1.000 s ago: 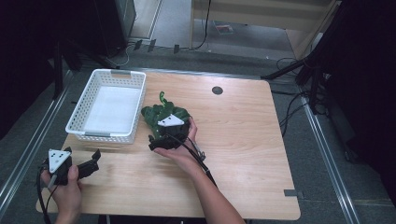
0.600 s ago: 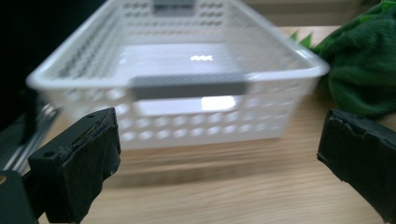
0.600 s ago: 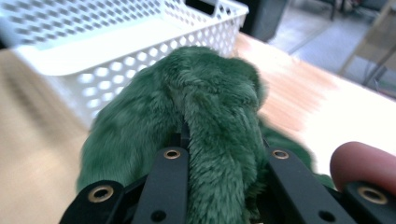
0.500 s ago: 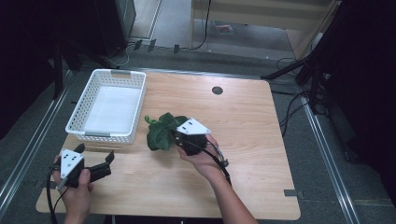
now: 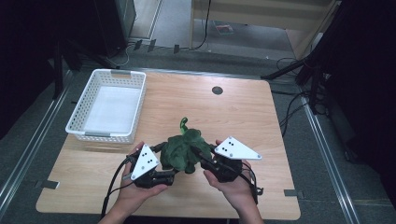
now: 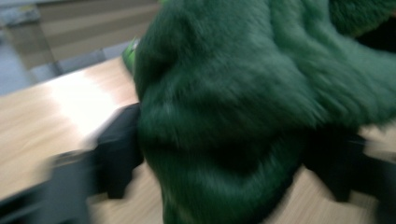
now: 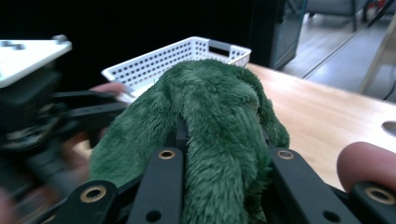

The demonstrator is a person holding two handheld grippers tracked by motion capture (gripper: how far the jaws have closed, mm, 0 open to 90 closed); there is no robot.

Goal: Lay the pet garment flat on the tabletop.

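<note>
A dark green plush toy point(image 5: 184, 151) hangs just above the near middle of the wooden table point(image 5: 243, 116). My right gripper point(image 5: 201, 157) comes at it from the right and is shut on it. In the right gripper view the fur point(image 7: 215, 107) bulges up between the two black jaws of that gripper point(image 7: 222, 140). My left gripper point(image 5: 169, 176) reaches in from the left. In its blurred view the plush point(image 6: 243, 107) lies between its jaws point(image 6: 231, 163), which have just been closing around it without a clear squeeze.
A white perforated basket point(image 5: 74, 125), nothing in it, stands at the table's left back. A round cable hole point(image 5: 217, 90) sits near the far edge. Bare wood lies to the right and beyond the toy. Cables trail from both grippers toward the near edge.
The right gripper shut on the plush beside the basket and carried it up and toward the near middle. The left gripper swung in from the near-left corner and now has the plush between its jaws.
</note>
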